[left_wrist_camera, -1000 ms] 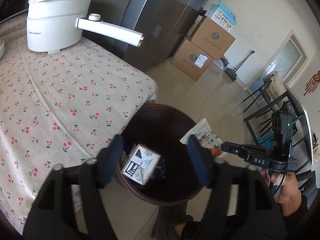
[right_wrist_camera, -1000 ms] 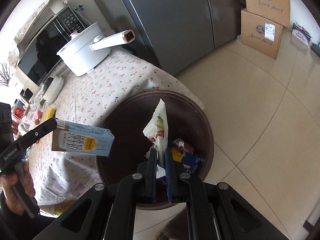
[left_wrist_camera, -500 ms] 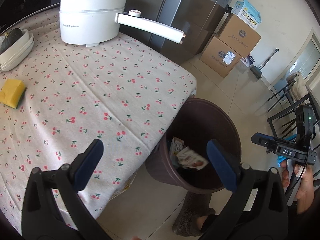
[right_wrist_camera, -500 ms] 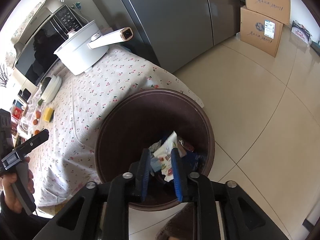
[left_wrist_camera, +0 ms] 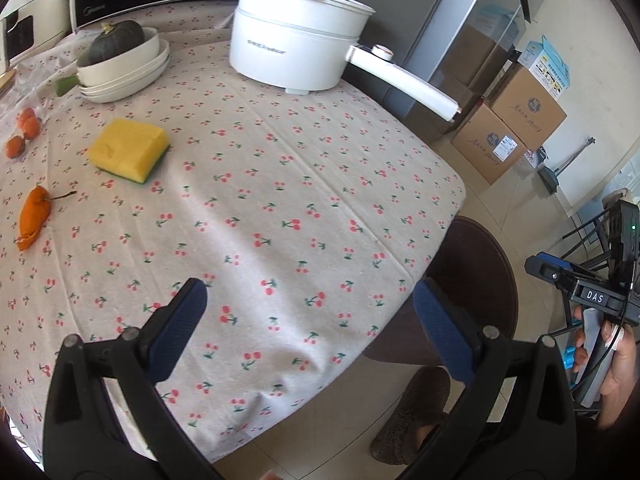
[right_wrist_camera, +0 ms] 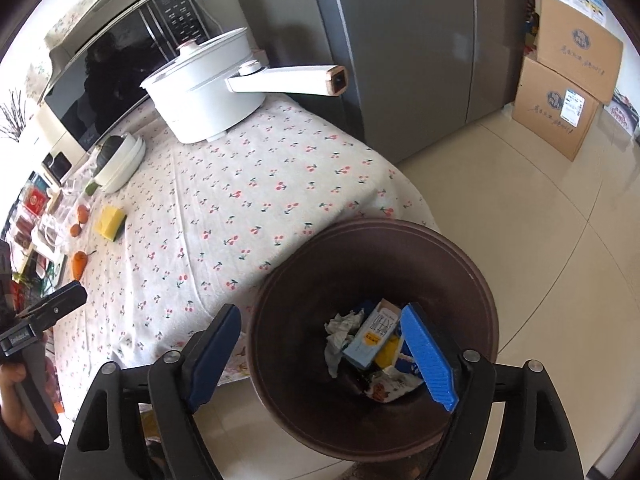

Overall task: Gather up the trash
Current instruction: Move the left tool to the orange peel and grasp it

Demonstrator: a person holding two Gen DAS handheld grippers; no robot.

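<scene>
our left gripper (left_wrist_camera: 310, 320) hangs wide and empty over the tablecloth (left_wrist_camera: 280, 184); our right gripper's (right_wrist_camera: 332, 354) jaws are opening, empty, above the bin (right_wrist_camera: 472, 280).

Left gripper (left_wrist_camera: 310, 320), black frame with 2 dark-blue padded fingers (left_wrist_camera: 176, 326), lower half of its own view: jaws spread wide, nothing between them. Right gripper (right_wrist_camera: 322, 354), black frame with 2 blue pads (right_wrist_camera: 428, 356), lower centre of its own view: jaws opening, nothing clamped. A bare hand (left_wrist_camera: 612, 356) grips the right gripper's handle at the right edge of the left view.
</scene>
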